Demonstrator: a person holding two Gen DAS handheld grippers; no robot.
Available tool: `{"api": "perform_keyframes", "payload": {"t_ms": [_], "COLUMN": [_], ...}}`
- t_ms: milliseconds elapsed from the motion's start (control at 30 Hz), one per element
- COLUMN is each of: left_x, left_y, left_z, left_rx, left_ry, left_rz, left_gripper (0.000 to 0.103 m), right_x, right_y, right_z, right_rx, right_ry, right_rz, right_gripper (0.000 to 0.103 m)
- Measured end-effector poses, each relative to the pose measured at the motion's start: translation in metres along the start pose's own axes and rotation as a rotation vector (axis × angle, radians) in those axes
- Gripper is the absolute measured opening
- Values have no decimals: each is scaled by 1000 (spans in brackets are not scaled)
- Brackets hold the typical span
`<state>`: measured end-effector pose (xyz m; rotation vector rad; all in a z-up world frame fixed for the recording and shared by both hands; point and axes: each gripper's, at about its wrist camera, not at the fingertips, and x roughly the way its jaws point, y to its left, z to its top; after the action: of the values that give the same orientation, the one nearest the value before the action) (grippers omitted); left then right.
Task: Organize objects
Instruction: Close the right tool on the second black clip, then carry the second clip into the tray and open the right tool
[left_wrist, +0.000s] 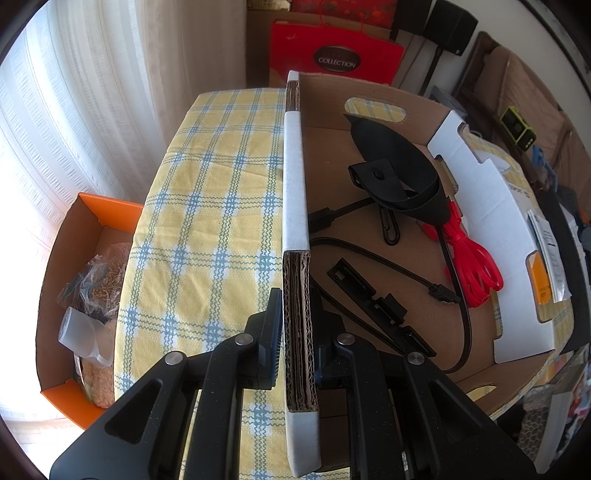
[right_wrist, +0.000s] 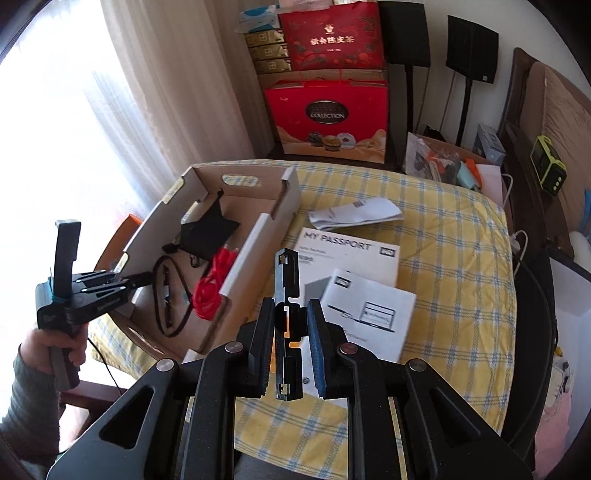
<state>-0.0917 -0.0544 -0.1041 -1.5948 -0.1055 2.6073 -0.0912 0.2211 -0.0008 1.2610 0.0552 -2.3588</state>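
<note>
Left tongs (left_wrist: 293, 339): I have them clenched on the near side wall of the cardboard box (left_wrist: 295, 206), one pad on each face of the wall.
Left hand (right_wrist: 55, 350): I see it in the right wrist view, gripping the handle at the box's left side.
Box contents: a black strap (left_wrist: 397, 173), a black cable (left_wrist: 391, 264), a long black plastic clip (left_wrist: 380, 310) and a red cord bundle (left_wrist: 476, 266) lie on the box floor.
Right tongs (right_wrist: 290, 325): I see them grasping a second black plastic clip (right_wrist: 287, 295), which stands upright between the pads, just right of the box.
Tabletop (right_wrist: 461, 236): covered in yellow-and-blue check cloth.
Papers: a white "MY PASSPORT" carton (right_wrist: 354, 254), a white leaflet (right_wrist: 369, 306) overlapping it, and a folded paper (right_wrist: 354, 214) farther back, all right of the box.
</note>
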Motion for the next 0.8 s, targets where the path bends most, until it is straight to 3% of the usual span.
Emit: {"api": "perform_keyframes", "payload": {"t_ms": [533,800], "left_x": [1,1], "left_y": [1,1], "left_z": [0,0], "left_rx": [-2,-4], "left_ry": [0,0], "left_rz": [-1,-2], "left_gripper": [12,12], "right_x": [70,101], "right_y": [92,117], "right_z": [23,21], "right_rx": [-91,-125], "right_ry": [71,111], "right_rz": [159,170], "right_gripper": [17,17]}}
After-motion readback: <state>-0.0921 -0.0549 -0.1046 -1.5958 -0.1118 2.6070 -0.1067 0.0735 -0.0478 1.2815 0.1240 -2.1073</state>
